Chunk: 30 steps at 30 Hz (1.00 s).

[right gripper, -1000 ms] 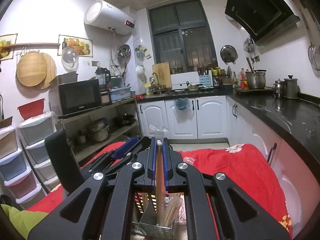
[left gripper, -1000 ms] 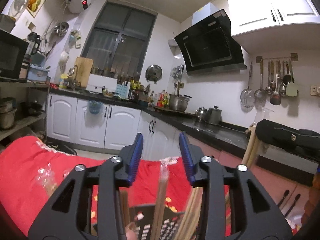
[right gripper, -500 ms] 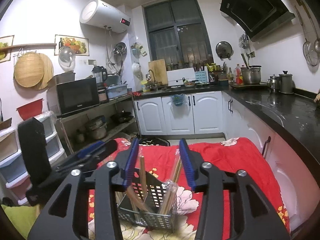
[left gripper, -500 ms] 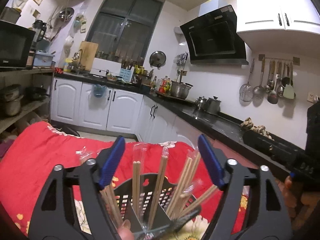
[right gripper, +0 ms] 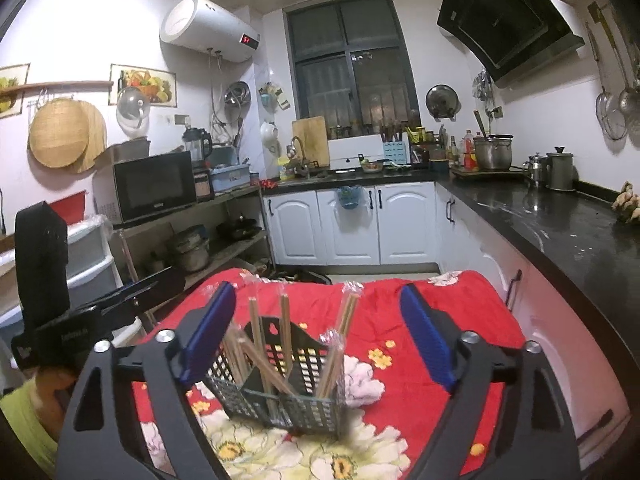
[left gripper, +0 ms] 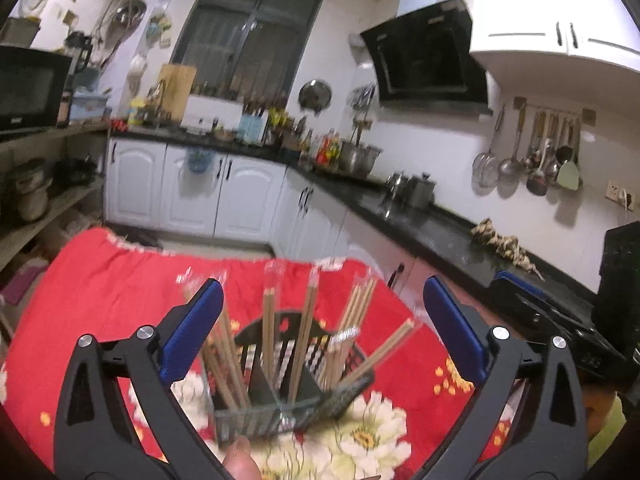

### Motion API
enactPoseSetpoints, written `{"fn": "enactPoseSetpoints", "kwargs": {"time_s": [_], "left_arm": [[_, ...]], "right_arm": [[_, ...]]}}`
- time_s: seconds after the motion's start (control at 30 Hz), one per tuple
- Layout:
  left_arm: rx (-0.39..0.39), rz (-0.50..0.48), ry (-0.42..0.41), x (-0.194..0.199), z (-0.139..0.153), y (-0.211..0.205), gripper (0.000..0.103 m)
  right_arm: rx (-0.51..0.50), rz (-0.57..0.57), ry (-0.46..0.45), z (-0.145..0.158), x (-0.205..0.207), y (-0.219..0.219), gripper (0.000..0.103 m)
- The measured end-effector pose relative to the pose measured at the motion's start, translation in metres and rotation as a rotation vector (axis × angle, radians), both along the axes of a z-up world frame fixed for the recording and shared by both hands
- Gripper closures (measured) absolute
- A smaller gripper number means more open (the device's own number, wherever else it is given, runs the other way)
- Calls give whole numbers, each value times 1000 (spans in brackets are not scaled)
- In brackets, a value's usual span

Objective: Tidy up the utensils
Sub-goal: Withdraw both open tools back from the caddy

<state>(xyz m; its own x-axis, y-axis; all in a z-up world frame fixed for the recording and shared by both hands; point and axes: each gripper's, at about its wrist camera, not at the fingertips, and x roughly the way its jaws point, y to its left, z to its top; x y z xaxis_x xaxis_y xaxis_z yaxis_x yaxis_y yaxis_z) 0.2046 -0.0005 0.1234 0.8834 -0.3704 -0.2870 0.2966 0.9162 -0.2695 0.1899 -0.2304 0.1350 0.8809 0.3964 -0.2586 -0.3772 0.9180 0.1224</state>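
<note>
Item: black slotted basket [right gripper: 280,394], standing on the red flowered cloth [right gripper: 452,312] toward its near edge, well in from both sides.
Contents: wrapped chopsticks [left gripper: 306,336], upright or leaning outward.
Handling (judged): sticks light, stiff, slick in their plastic sleeves; best pinched mid-length. Basket light, liable to tip.
Left tongs [left gripper: 324,324]: jaws opening, grip nothing; the chopsticks show between them.
Right tongs [right gripper: 318,334]: jaws opening, grip nothing.
</note>
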Motion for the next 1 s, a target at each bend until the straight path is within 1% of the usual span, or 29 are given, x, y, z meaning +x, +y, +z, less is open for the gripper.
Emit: {"fn": "enactPoseSetpoints", "kwargs": {"time_s": [0.07,0.17,0.23,0.43,0.6,0.7,0.8,0.9,1.0], "left_arm": [[7,1,39,-4,-6,0,11],[23,5,64,-12,-14,-1,11],[53,6,84,-19,-20,-4,11],[110,24,135,-40,-42,-11,11],[140,46,190,-53,-63,-12,11],[139,65,223,-62,-79,-11,11],[169,88,234,-70,-88,-12,11],[180,105,238,-80,-97,-14,11],[217,122,220,-93,-105,-19,11]], "right_arm": [[-11,3,11,-4,-6,0,15],[-26,14,22,-12,-17,1,11],[-36,19,27,-16,-25,2,9],[-42,29,47,-32,-42,2,7],[-59,35,73,-49,-53,4,7],[-67,42,100,-64,-60,6,7],[-69,49,127,-78,-65,8,7],[-69,53,156,-93,-72,9,7],[-69,47,160,-102,-78,10,7]]}}
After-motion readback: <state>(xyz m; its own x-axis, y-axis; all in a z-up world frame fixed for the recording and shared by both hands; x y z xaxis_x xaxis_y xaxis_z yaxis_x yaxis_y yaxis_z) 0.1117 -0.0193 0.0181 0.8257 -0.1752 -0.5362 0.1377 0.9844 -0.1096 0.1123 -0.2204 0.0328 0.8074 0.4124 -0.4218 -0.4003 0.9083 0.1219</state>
